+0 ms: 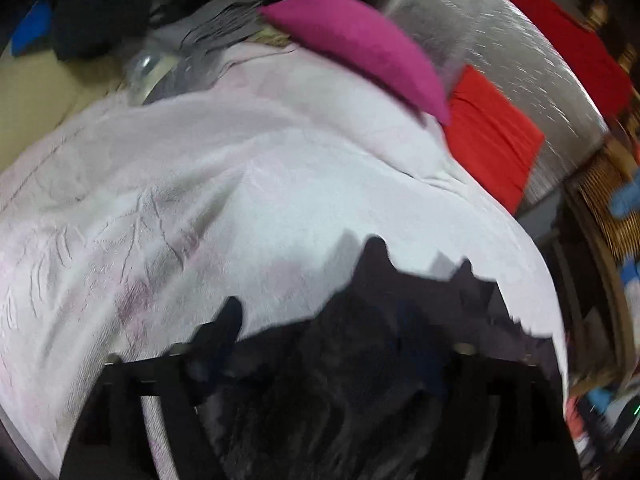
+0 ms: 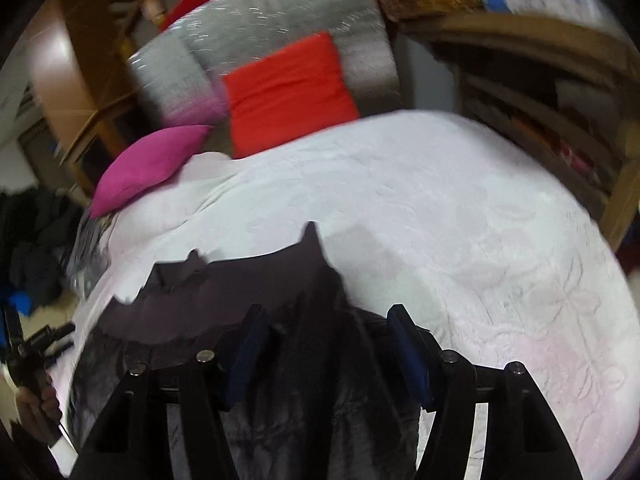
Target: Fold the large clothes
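Note:
A dark grey garment (image 1: 400,300) lies on the white embossed bedspread (image 1: 240,200), close under both cameras. In the left wrist view it fills the space between the wide-set jaws of my left gripper (image 1: 344,332). Only the left finger (image 1: 228,320) shows clearly; the other is lost against the dark, blurred cloth. In the right wrist view my right gripper (image 2: 326,336) stands open. Its blue pads (image 2: 248,344) sit on either side of a raised fold of the garment (image 2: 320,280) without pressing it. A hand (image 2: 38,404) shows at the far left edge.
A magenta pillow (image 2: 148,168) and a red cushion (image 2: 288,92) rest at the head of the bed against a silvery padded back (image 2: 272,12). Dark clothes (image 2: 36,240) are heaped on the floor at the left. Wooden shelving (image 2: 540,120) stands close on the right.

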